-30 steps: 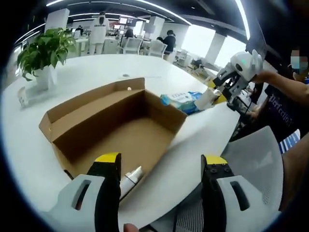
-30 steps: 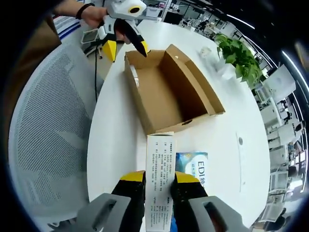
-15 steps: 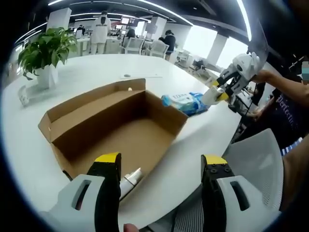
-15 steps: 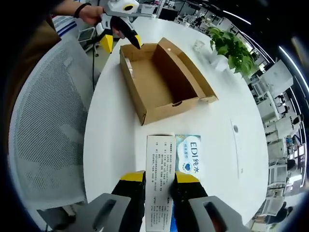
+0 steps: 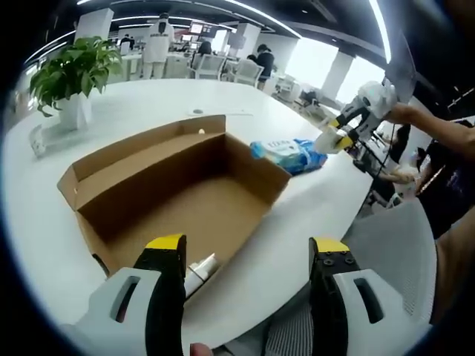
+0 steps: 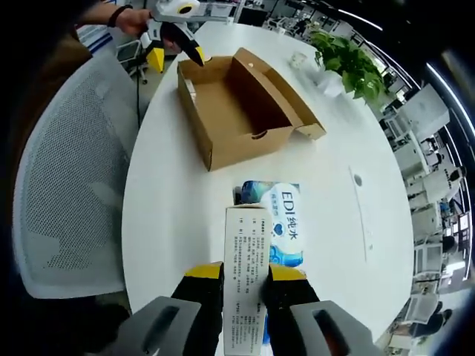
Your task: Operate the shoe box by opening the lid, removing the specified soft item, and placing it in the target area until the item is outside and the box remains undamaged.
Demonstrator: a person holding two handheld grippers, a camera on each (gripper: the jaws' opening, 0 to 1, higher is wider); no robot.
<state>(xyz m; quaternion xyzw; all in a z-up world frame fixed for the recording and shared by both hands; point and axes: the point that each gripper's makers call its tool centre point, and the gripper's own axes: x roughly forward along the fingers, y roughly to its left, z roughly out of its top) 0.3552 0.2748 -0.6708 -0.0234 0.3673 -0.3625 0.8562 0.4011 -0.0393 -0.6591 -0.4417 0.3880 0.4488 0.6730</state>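
The open brown shoe box (image 5: pixel 185 185) lies on the white round table (image 5: pixel 312 215); a small white item (image 5: pixel 200 271) rests inside by its near wall. My left gripper (image 5: pixel 249 248) hovers open over the box's near corner, nothing between its fingers. A blue and white soft tissue pack (image 5: pixel 288 154) sits on the table just outside the box's far side. My right gripper (image 6: pixel 245 273) is shut on the pack's white printed flap (image 6: pixel 245 245), with the blue pack (image 6: pixel 282 222) beyond it and the box (image 6: pixel 237 104) further off. The left gripper (image 6: pixel 172 30) shows past the box, held by a hand.
A potted plant (image 5: pixel 73 70) in a white pot stands at the table's far side, also visible as a plant (image 6: pixel 345 63). A grey mesh chair (image 6: pixel 67 185) stands at the table edge. Office desks and people lie beyond.
My right gripper has drawn the tissue pack away from the box, which now looks farther off in its view. The left gripper stays open over the box.
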